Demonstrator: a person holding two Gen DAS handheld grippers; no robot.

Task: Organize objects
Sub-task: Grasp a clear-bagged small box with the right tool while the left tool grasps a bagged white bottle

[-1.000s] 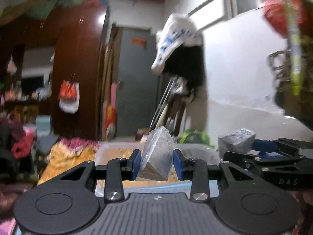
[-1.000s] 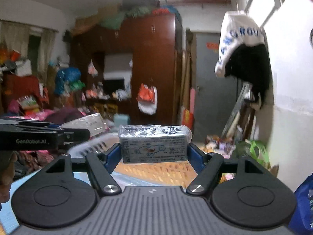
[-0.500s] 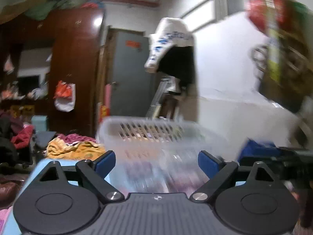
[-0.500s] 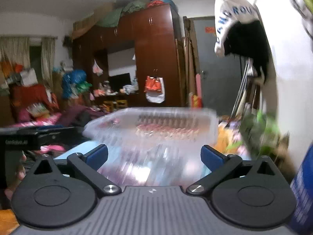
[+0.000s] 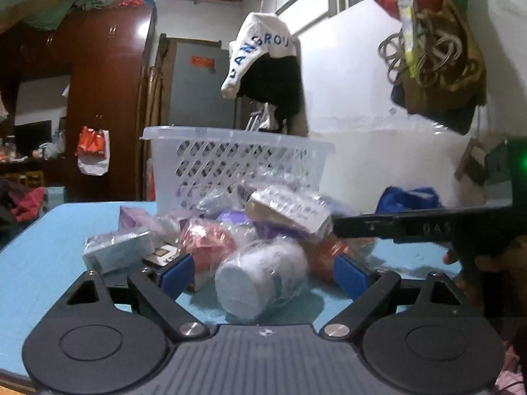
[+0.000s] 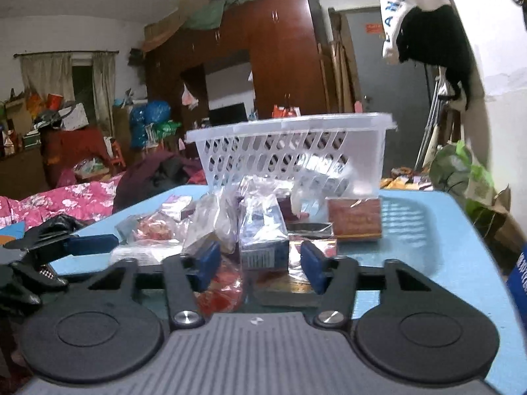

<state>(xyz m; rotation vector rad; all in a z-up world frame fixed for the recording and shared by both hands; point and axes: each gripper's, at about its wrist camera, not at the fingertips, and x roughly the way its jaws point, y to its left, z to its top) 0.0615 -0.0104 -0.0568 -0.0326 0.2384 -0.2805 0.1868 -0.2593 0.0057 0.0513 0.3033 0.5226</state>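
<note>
A white plastic basket point(image 5: 237, 161) stands at the back of the blue table point(image 5: 42, 263), also in the right wrist view point(image 6: 296, 151). In front of it lies a pile of plastic-wrapped items. My left gripper point(image 5: 263, 275) is open, its pads either side of a wrapped white mug point(image 5: 263, 283) lying on its side. My right gripper point(image 6: 261, 265) is open around a wrapped blue and white box point(image 6: 263, 233) and holds nothing. The right gripper's arm point(image 5: 411, 228) crosses the left wrist view.
The pile holds a grey box point(image 5: 118, 253), red packets point(image 5: 204, 247), a tan box point(image 5: 290, 214) and a brown box point(image 6: 354, 219). The left gripper point(image 6: 66, 247) sits at the left. A white wall with hanging clothes point(image 5: 266, 75) is at right.
Both grippers held wrapped items above the basket a second ago, then opened and let them go. Both have dropped down to the pile on the table.
</note>
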